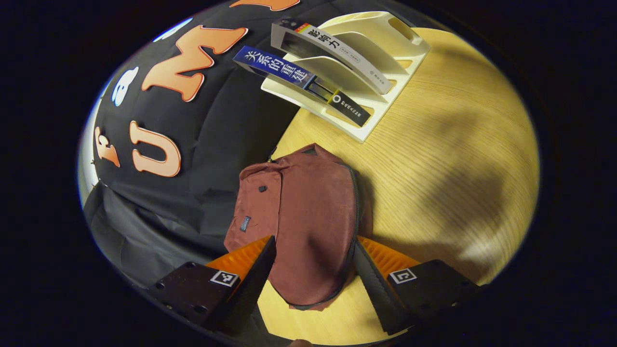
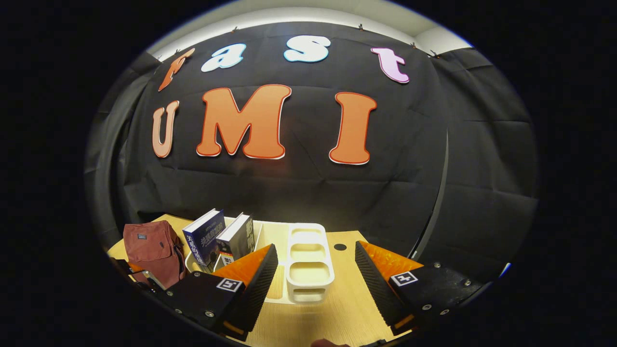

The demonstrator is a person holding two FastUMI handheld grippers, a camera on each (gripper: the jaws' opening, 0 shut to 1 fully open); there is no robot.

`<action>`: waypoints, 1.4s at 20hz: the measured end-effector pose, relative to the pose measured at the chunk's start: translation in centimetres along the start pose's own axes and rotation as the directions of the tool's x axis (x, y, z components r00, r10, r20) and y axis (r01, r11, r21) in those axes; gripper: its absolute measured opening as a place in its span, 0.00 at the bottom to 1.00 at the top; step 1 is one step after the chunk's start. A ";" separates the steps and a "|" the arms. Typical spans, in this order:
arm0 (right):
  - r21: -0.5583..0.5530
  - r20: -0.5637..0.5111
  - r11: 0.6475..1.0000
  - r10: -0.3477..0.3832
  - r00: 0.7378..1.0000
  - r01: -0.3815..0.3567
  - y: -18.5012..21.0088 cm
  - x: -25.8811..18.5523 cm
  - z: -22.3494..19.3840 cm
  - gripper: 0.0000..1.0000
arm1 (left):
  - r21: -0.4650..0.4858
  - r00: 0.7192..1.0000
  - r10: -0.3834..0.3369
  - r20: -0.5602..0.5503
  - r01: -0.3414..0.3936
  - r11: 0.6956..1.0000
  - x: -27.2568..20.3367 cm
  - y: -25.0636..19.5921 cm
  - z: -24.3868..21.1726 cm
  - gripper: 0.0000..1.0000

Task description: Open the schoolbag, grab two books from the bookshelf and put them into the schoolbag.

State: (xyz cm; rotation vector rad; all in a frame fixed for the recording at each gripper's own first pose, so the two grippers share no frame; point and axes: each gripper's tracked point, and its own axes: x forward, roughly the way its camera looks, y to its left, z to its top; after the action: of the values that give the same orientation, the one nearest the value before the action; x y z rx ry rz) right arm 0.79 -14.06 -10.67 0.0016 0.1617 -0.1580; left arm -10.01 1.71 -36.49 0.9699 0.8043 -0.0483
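The maroon schoolbag (image 1: 308, 212) lies flat on the wooden table, its zipper (image 1: 355, 202) running shut along the right edge. My left gripper (image 1: 314, 248) is open just above it, one finger on each side of the bag's near half. Farther back a white bookshelf rack (image 1: 385, 62) holds a blue book (image 1: 299, 77) and a grey book (image 1: 332, 50), both leaning in its slots. My right gripper (image 2: 315, 260) is open and holds nothing, hovering in front of the rack (image 2: 308, 270). The blue book (image 2: 205, 236) and the darker book (image 2: 238, 238) stand left of it, with the schoolbag (image 2: 152, 248) beyond them.
The wooden table (image 1: 448, 144) has bare surface right of the bag and rack. The black cloth wall (image 2: 308, 193) hangs close behind the table. A small dark hole (image 2: 340, 246) sits in the tabletop behind the rack. The table edge runs beside the bag's left side.
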 end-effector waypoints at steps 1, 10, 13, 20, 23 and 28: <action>-0.003 -0.002 1.000 -0.004 1.000 0.004 -0.1 0.0 -0.1 0.95 | -0.002 1.000 0.015 0.002 -0.015 1.000 -0.2 0.5 0.0 0.98; -0.040 0.002 0.999 0.014 1.000 -0.014 0.9 0.1 0.3 0.95 | 0.040 0.985 0.169 0.034 -0.171 0.985 1.4 2.4 1.7 0.96; -0.056 0.004 0.998 0.014 1.000 -0.014 0.9 0.1 0.5 0.95 | 0.015 0.978 0.202 0.046 -0.203 0.979 1.7 3.9 2.3 0.95; -0.058 0.003 0.998 0.019 1.000 -0.018 1.8 0.5 1.0 0.95 | 0.030 0.990 0.143 0.005 -0.143 0.989 5.1 4.0 1.5 0.93; -0.070 0.007 0.997 0.019 1.000 -0.019 2.2 0.4 1.4 0.95 | 0.017 0.997 0.072 -0.001 -0.072 0.997 5.5 4.0 1.6 0.73; -0.062 0.018 0.998 0.000 1.000 0.001 2.4 0.4 2.7 0.95 | -0.064 0.997 -0.062 0.035 0.064 0.996 3.8 7.1 2.5 0.40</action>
State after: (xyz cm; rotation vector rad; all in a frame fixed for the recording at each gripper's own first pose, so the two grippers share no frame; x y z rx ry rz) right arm 1.95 -11.81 -8.06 -0.0617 0.1487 -0.1536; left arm -3.10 5.21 -33.02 0.8801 0.8014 -0.0922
